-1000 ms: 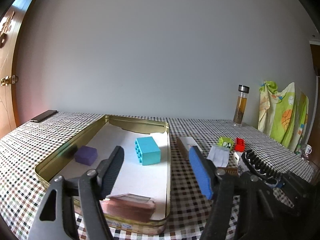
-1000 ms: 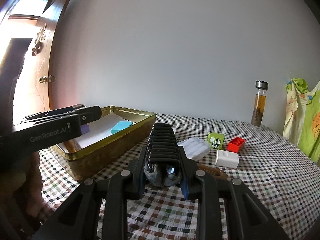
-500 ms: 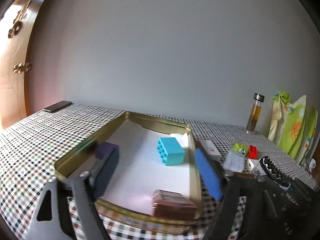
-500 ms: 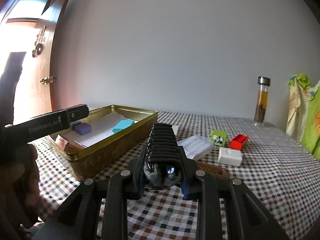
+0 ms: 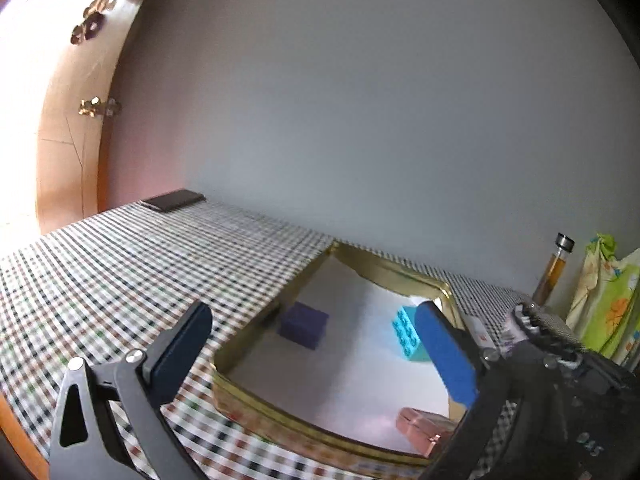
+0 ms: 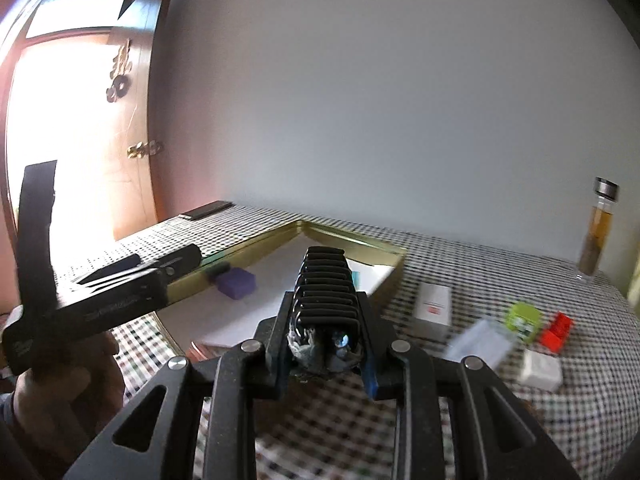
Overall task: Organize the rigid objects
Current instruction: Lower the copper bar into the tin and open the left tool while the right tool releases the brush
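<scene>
My left gripper [image 5: 312, 312] hangs before the near left corner of the gold tin [image 5: 256, 400]. Its jaws are opening wide with nothing between them. In the tin lie a purple block [image 5: 303, 325], a cyan brick [image 5: 406, 338] and a copper box [image 5: 424, 426]. My right gripper [image 6: 326, 320] is shut on a black ribbed clip [image 6: 324, 280] and holds it over the tin's [image 6: 352, 240] near side; the purple block [image 6: 236, 282] lies left of it. The left gripper [image 6: 120, 292] shows at the left, held by a hand [image 6: 48, 400].
On the checked cloth right of the tin lie a white box [image 6: 432, 308], a flat white packet [image 6: 478, 344], a green block [image 6: 522, 316], a red brick [image 6: 556, 330] and a white block [image 6: 540, 368]. A bottle [image 6: 598, 232] stands at the back right, a dark phone [image 6: 206, 210] far left.
The left jaws have spread much wider and the left gripper has swung left and rolled. The right gripper has carried the black clip left, from the cloth to above the tin.
</scene>
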A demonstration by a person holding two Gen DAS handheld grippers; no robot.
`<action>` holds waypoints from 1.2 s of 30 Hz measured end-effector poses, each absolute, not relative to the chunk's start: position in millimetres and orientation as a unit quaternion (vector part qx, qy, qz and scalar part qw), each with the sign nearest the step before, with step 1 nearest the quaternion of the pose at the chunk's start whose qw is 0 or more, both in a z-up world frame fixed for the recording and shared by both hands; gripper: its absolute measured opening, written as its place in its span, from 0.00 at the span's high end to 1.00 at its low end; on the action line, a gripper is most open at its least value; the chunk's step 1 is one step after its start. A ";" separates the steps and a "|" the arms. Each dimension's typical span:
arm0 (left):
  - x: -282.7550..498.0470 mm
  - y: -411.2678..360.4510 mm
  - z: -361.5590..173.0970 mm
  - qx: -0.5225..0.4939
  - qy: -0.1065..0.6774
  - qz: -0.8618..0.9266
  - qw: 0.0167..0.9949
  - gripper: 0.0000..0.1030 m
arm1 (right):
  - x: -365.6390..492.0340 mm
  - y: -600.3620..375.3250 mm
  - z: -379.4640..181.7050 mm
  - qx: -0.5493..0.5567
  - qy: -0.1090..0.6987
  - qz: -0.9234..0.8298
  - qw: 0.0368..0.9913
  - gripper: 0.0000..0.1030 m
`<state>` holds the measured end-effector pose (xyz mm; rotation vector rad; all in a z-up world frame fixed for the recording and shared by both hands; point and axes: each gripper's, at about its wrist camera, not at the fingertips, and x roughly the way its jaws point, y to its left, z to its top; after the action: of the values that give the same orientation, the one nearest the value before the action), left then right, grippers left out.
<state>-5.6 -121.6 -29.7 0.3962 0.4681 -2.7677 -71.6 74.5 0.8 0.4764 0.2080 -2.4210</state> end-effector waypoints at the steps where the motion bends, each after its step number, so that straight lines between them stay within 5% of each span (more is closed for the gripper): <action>1: -6.0 -122.5 -29.3 0.139 0.160 -0.965 0.154 0.01 | -75.0 68.8 1.0 0.187 0.080 -0.922 0.331 0.71; 13: -5.7 -140.3 -35.4 0.146 0.169 -0.958 0.178 0.01 | -95.0 20.7 -12.8 0.207 0.127 -0.914 0.325 0.68; 17: -3.2 -144.0 -36.1 0.143 0.169 -0.957 0.186 0.01 | -82.0 28.8 -8.9 0.189 0.124 -0.919 0.324 0.25; 28: -0.1 -145.2 -36.5 0.145 0.165 -0.956 0.195 0.01 | -32.5 45.3 -9.5 0.145 0.188 -0.926 0.292 0.19; 36: -1.9 -142.8 -36.2 0.147 0.161 -0.957 0.194 0.01 | -64.8 32.6 -23.1 0.211 0.191 -0.919 0.272 0.18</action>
<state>-1.9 -142.8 -36.2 0.4123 0.4506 -2.6835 -64.8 32.6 -23.1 0.5678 0.5132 -2.4746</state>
